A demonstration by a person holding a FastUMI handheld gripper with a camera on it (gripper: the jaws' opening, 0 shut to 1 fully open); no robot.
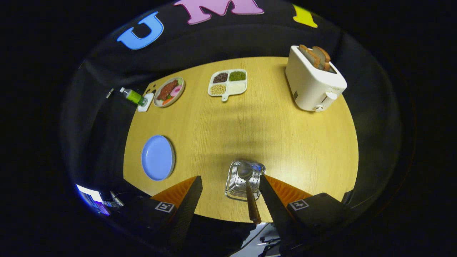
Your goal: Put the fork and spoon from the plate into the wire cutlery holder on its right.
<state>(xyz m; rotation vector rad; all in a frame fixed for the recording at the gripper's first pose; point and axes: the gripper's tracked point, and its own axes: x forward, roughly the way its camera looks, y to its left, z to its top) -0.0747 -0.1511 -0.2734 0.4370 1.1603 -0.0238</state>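
The gripper (230, 180) hangs above the desk's near edge with its fingers spread wide, gripping nothing. Between them sits the wire cutlery holder (244, 180), and a spoon (248, 189) stands in it, bowl up, wooden handle slanting out towards the near edge; whether the spoon touches either finger cannot be told. The blue plate (157, 157) lies bare by the left edge. Along the far edge stand a green bottle (133, 96), a plate of food (169, 91), a divided dish of beans (228, 82) and a white toaster (314, 79) holding bread.
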